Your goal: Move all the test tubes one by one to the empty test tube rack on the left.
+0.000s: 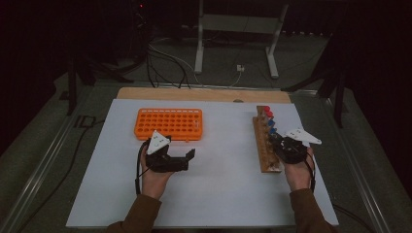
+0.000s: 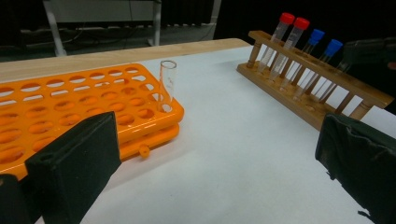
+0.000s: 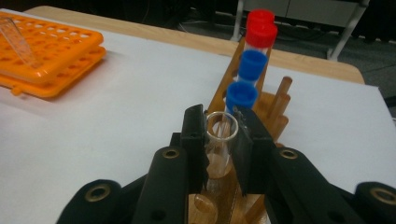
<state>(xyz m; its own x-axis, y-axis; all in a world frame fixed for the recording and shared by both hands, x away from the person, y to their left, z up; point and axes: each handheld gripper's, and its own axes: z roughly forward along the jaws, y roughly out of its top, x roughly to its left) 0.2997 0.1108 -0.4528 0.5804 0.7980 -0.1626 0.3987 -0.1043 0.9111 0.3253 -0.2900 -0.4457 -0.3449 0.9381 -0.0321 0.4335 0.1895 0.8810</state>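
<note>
A wooden tube rack stands at the right of the white mat, with two red-capped tubes and two blue-capped tubes upright in it. My right gripper is shut on an uncapped clear tube that stands in the same rack, just in front of the blue caps. An orange rack lies at the left, with one clear tube in a hole at its near right corner. In front of it my left gripper rests low over the mat, open, with nothing between its jaws.
The white mat lies on a wooden table whose edge shows at the back. Between the two racks the mat is bare. Metal stand legs and cables are on the floor beyond the table.
</note>
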